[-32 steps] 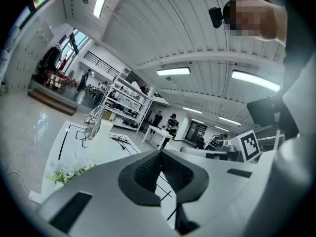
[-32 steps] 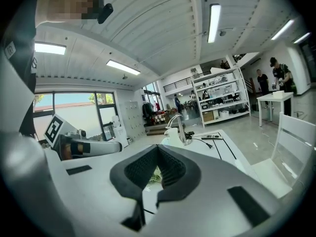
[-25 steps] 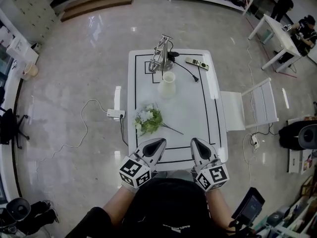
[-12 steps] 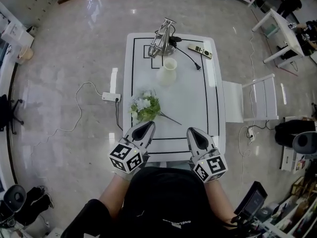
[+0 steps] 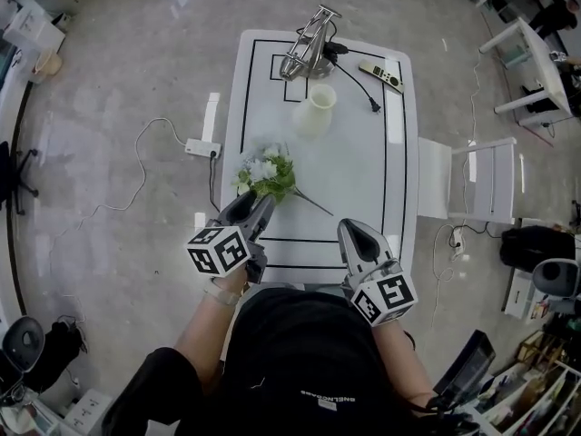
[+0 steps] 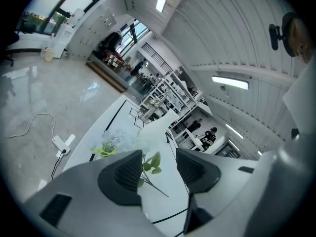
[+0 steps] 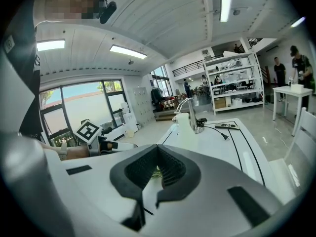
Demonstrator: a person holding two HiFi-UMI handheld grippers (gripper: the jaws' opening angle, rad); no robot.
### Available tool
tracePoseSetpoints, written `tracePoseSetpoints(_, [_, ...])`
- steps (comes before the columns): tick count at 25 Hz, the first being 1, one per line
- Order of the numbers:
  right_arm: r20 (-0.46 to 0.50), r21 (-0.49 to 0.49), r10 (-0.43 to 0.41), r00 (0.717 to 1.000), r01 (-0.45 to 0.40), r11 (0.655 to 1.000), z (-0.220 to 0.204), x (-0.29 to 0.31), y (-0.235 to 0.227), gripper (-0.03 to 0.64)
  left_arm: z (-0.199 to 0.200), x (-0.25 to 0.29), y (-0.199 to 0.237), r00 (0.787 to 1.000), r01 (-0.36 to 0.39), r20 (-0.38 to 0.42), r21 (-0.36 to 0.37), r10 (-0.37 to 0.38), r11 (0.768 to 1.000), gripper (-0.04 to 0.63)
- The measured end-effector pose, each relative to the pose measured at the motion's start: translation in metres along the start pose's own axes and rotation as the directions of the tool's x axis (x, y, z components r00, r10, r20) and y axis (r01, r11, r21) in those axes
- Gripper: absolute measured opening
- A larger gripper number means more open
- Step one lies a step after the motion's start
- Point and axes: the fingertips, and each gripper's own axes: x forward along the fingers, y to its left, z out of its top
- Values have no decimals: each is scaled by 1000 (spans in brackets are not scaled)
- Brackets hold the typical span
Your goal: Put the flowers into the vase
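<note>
A bunch of white flowers (image 5: 266, 174) with green leaves lies on the white table (image 5: 359, 166), its thin stem trailing toward the right. A cream vase (image 5: 315, 116) stands upright farther back, empty. My left gripper (image 5: 257, 205) is rolled on its side with its tips right at the near edge of the bunch. Its jaws have just been opening. In the left gripper view it (image 6: 158, 164) is open, with leaves (image 6: 150, 163) and the flowers (image 6: 112, 143) just beyond the pads, nothing pressed. My right gripper (image 5: 354, 232) is shut and empty near the front edge; its view shows the vase (image 7: 181, 125).
A metal stand (image 5: 309, 44), a remote (image 5: 381, 75) and a black cable (image 5: 356, 87) sit at the table's far end. A white chair (image 5: 472, 184) is at the right side. A power strip (image 5: 198, 147) lies on the floor to the left.
My left gripper has moved forward and down to the flowers, rolled onto its side, and its jaws have parted. My right gripper has shifted only slightly and stays shut.
</note>
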Motion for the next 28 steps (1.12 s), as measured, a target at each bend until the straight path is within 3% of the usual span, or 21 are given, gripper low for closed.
tracePoseSetpoints(5, [-25,-7,13,1000,-14,1000,-5,3,1,2,-6,17,16,1000,-31,-3,-78,31,997,267])
tracePoseSetpoints(9, [-51,-6,17,999,-17,1000,-14,2,0,2,-4,28,35,993,-114,9,-73,115,991,320])
tracePoseSetpoints(15, [-78,-6,1,997,-2,1000,-21,-3,-10,0,-4,44,68,962,-271,-17,-44,271,961,385])
tracePoseSetpoints(23, [-94,8,-14,995,15,1000,-25,-4,-27,0,-16,68,87,923,-377,-64,45,379,925,417])
tracePoseSetpoints(28, [-102,21,-19,995,22,1000,-26,-2,-37,2,-20,75,104,889,-447,-84,45,449,893,416])
